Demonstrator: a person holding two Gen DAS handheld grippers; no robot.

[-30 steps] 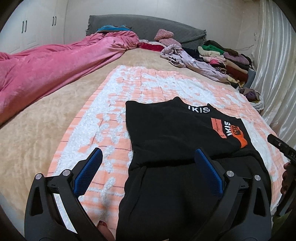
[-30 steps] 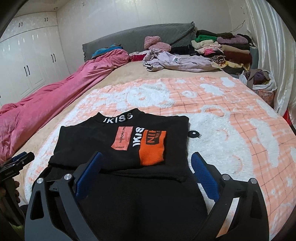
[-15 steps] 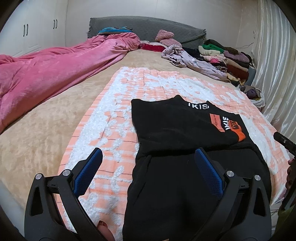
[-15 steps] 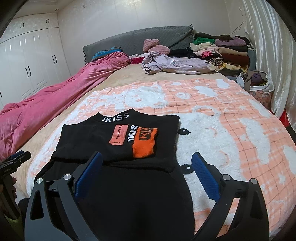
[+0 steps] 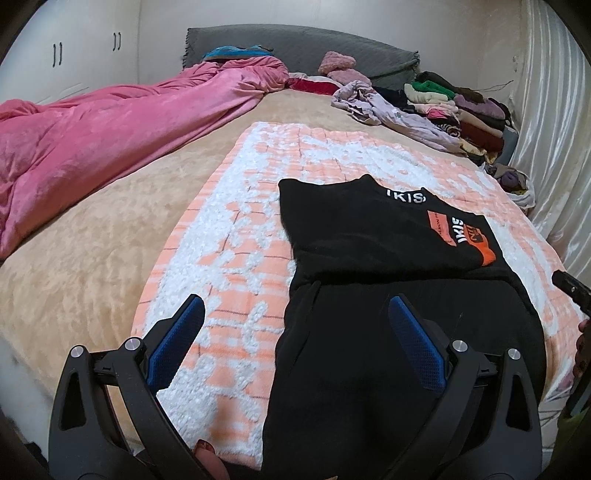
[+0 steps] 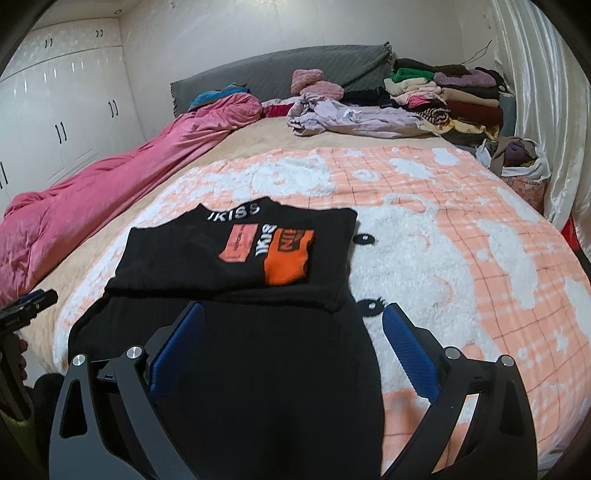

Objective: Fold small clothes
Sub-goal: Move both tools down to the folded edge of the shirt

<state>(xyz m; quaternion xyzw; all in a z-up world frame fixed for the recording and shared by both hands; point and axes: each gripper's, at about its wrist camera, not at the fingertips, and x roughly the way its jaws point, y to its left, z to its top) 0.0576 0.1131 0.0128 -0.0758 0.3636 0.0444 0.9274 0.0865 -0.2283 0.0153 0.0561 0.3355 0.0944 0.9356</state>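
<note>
Two grippers agape — left gripper [image 5: 295,325] | right gripper [image 6: 293,330] | black top [image 6: 236,254] seemingly part-folded

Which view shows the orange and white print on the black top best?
The right wrist view: the print on the black knit top sits central and whole. The left wrist view shows the print off to the right, foreshortened and partly cut by a fold.

A wide bed [image 6: 258,147] with a grey headboard [image 6: 280,74] is seen in mid-frame. White wardrobe doors [image 6: 55,118] are set at the upper left, pale shiny curtains [image 6: 546,92] are hung along the right edge, and a plain wall [image 6: 295,29] is lit evenly.
</note>
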